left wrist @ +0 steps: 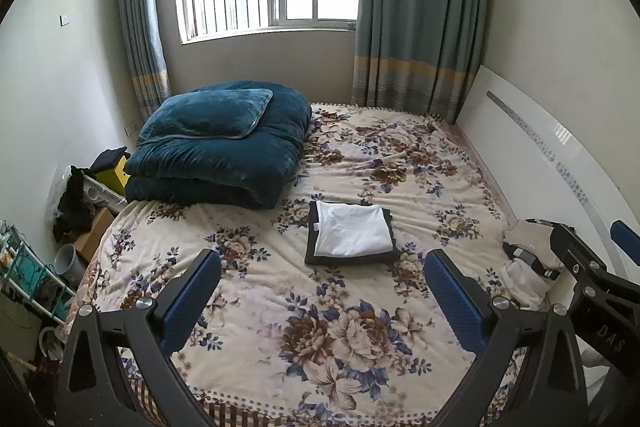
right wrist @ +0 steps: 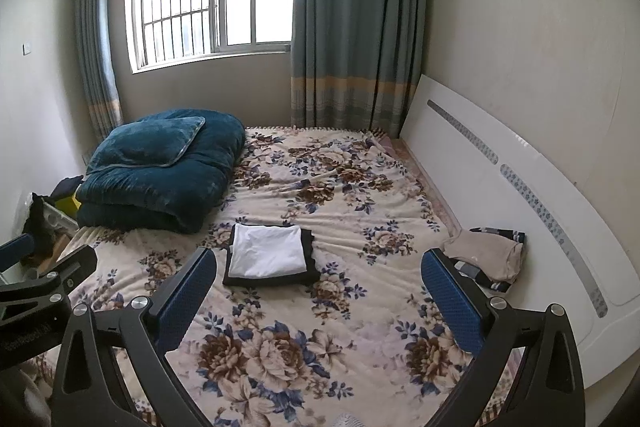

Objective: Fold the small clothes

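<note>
Two folded pieces stacked mid-bed, both tongs wide and empty above the near edge.

The floral bed (right wrist: 360, 195) serves as the folding surface, so the teal quilt (right wrist: 160, 171) sits pushed to its far left corner. The white garment (right wrist: 268, 251) lies squared on the black garment (right wrist: 310, 259), likely a finished stack. Unfolded clothes (right wrist: 486, 255) wait by the headboard (right wrist: 500, 195), nearest the right gripper (right wrist: 320, 283); the left gripper (left wrist: 322, 287) hangs beside it.

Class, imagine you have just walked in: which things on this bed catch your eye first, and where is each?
A folded white garment lies on a folded black one mid-bed on the floral blanket. A thick folded teal velvet quilt fills the far left corner. Crumpled beige and dark unfolded clothes sit by the white headboard on the right.
</note>
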`<state>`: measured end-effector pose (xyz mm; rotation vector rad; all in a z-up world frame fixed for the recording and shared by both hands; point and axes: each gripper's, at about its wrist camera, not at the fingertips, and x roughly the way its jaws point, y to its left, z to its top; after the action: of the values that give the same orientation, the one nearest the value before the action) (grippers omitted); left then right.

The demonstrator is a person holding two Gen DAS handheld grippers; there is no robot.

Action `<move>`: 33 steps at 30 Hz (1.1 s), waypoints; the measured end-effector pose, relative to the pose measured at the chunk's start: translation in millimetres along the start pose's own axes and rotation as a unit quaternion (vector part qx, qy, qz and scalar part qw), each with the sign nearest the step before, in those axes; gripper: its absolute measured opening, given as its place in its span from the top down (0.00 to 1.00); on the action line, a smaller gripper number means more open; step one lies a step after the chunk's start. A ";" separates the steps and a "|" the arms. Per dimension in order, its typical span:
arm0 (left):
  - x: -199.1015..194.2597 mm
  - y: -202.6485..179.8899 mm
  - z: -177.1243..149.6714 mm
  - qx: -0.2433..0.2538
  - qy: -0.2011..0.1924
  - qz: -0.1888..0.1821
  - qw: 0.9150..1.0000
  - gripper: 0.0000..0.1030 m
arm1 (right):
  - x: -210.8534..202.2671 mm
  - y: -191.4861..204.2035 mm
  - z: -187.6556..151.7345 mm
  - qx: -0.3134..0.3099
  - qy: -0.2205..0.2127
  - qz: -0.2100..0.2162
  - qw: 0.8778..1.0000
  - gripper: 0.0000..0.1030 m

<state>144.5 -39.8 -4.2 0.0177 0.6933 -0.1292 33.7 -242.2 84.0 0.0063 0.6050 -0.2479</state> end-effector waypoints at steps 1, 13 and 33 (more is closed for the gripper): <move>-0.4 -0.1 0.2 0.000 0.000 0.001 1.000 0.00 | 0.2 1.4 -0.3 0.001 0.000 0.000 1.000 0.00; 0.8 1.2 3.9 -0.001 -0.004 0.000 1.000 0.00 | -0.2 3.5 -1.8 -0.001 0.003 0.003 1.000 0.00; -1.0 -0.2 12.9 0.000 -0.011 0.003 1.000 0.00 | 1.2 4.7 -2.0 0.000 0.002 0.004 1.000 0.00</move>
<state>152.0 -40.7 6.4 0.0190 0.6705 -0.1234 34.6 -237.8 81.5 0.0092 0.6080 -0.2395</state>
